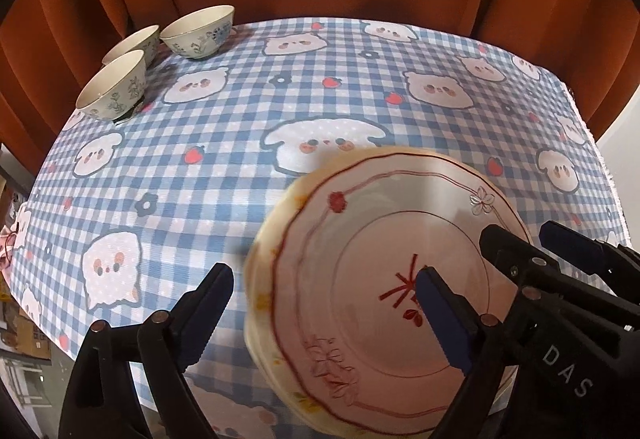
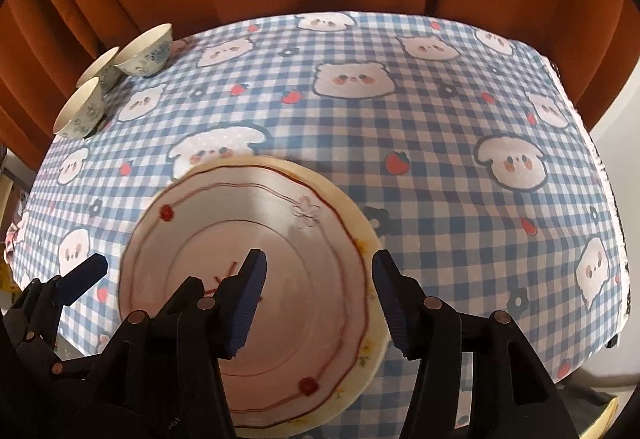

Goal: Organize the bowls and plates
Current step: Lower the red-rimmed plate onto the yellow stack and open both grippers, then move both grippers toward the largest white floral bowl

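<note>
Both grippers hang over the near edge of the checked tablecloth (image 1: 320, 79), straddling opposite rims of a stack of pink-lined plates (image 1: 380, 239). The left gripper (image 1: 320, 279) stands wide apart and the right gripper (image 2: 320, 279) is parted too, neither pressing the rim. Far ahead to their left sit three floral bowls (image 1: 198, 33) clustered together.

Stacked plates (image 2: 256, 239) block the near tablecloth (image 2: 440, 167); three bowls (image 1: 198, 33) crowd its far-left corner.
</note>
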The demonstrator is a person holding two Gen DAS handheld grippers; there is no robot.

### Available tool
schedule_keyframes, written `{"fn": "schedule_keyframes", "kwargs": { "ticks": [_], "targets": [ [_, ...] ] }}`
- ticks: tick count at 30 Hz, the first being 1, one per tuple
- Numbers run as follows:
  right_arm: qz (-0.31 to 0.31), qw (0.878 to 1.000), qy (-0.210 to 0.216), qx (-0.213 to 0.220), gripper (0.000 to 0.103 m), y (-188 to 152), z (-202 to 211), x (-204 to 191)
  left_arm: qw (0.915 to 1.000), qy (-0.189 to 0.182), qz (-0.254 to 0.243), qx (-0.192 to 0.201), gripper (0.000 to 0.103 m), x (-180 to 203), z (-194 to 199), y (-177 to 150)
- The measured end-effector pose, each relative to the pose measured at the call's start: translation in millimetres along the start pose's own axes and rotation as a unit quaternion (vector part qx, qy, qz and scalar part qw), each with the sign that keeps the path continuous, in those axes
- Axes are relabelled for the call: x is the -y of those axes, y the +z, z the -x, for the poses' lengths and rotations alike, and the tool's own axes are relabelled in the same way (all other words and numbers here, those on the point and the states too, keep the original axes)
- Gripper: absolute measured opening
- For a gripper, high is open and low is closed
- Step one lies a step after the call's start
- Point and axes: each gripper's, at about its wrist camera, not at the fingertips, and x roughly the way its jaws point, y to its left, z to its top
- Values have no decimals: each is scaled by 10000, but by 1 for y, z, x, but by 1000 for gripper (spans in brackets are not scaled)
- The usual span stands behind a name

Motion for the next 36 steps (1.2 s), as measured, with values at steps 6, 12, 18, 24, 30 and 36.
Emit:
{"fn": "schedule_keyframes", "kwargs": {
  "ticks": [6,12,18,24,30,36],
  "targets": [
    [-2,9999,-67,100,66,2,7,-25,9998,-70,-107,153,93,-29,7,3],
    [-125,9997,-141,178,67,5,10,-69,9992,-164,-297,193,91,-73,11,10],
    [-221,9992,-234,216,67,13,13,-131,9988,-257,-361,185,91,-130,14,18],
    [-279,9989,-168,339,67,22,7,-192,9982,-209,-484,302,90,-193,11,29],
    [-362,9982,-91,461,67,35,-6,-248,9980,-242,-493,315,86,-242,-1,45],
    [-343,9985,-222,372,67,62,-19,-292,9985,-208,-423,287,84,-278,-12,74]
  ]
}}
